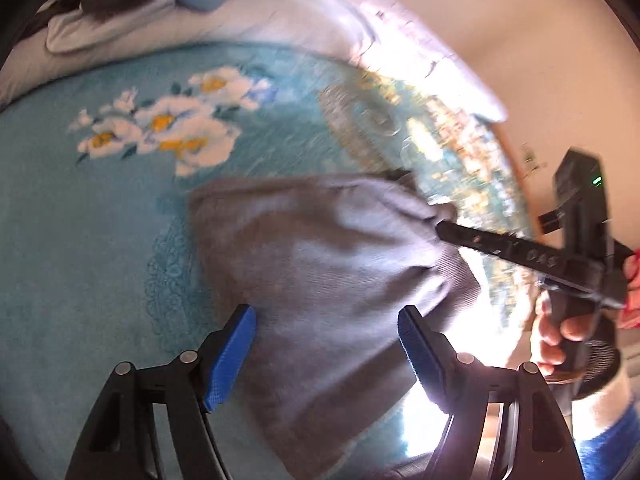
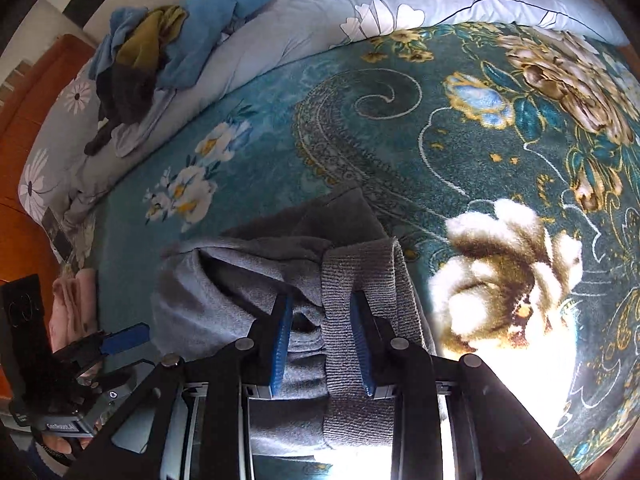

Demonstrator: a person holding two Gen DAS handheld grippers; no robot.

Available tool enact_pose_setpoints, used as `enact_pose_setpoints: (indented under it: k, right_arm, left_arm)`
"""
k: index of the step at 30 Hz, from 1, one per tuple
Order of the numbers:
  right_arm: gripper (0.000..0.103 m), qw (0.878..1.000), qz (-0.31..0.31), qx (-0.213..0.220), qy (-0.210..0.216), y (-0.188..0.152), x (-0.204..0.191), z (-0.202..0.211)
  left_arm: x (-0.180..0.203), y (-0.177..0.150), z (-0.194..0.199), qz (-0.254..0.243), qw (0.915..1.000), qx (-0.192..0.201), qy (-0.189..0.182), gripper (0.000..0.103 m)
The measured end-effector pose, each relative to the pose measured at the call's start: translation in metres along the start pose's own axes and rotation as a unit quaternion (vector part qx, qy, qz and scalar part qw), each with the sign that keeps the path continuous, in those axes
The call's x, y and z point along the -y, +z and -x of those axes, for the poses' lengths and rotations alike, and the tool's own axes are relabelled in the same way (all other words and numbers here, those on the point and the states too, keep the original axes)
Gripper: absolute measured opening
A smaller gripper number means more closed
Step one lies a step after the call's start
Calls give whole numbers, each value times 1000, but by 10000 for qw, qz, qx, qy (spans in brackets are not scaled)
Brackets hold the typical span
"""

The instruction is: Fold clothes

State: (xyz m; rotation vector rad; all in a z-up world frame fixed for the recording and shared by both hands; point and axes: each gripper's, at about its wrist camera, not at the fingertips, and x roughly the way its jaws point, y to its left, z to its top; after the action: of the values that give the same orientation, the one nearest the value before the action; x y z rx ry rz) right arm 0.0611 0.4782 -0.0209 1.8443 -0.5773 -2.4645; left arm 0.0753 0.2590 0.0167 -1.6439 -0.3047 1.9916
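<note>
A grey knit garment point(image 1: 320, 264) lies bunched on the teal floral blanket point(image 1: 100, 240). My left gripper point(image 1: 326, 320) is open, its blue pads either side of the garment's near edge, holding nothing. My right gripper point(image 2: 322, 316) is shut on the garment point(image 2: 240, 280), pinching a fold and its ribbed hem point(image 2: 360, 264) between the blue pads. In the left wrist view the right gripper point(image 1: 440, 226) reaches in from the right and holds the garment's right corner lifted. The left gripper point(image 2: 124, 338) shows at the lower left of the right wrist view.
A pale blue floral quilt point(image 2: 320, 20) runs along the far side of the bed. A pile of blue, olive and dark clothes point(image 2: 152, 52) sits on it. A pink folded cloth point(image 2: 74, 304) lies at the left. Wooden furniture point(image 2: 24, 128) stands at the left edge.
</note>
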Motion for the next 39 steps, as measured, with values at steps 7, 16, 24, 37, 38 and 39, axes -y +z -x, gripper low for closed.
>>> enact_pose_setpoints:
  k: [7, 16, 24, 37, 38, 39]
  right_arm:
    - [30, 9992, -294, -166, 190, 8, 18, -23]
    - [31, 9998, -196, 44, 61, -7, 6, 12]
    - [34, 9996, -268, -6, 34, -59, 7, 31]
    - [36, 9985, -514, -112, 158, -72, 19, 12]
    - [36, 9987, -466, -97, 167, -72, 18, 15]
    - [36, 9990, -399, -35, 206, -72, 18, 21]
  left_arm:
    - [-29, 16, -46, 538, 9981, -281, 113, 77]
    - [-21, 7, -3, 356, 9990, 39, -265, 77]
    - [10, -36, -2, -386, 9979, -359, -389, 77]
    - [0, -43, -30, -140, 9968, -779, -75, 77]
    - [0, -42, -25, -134, 9974, -702, -126, 77]
    - [-1, -40, -19, -117, 9979, -621, -159, 77]
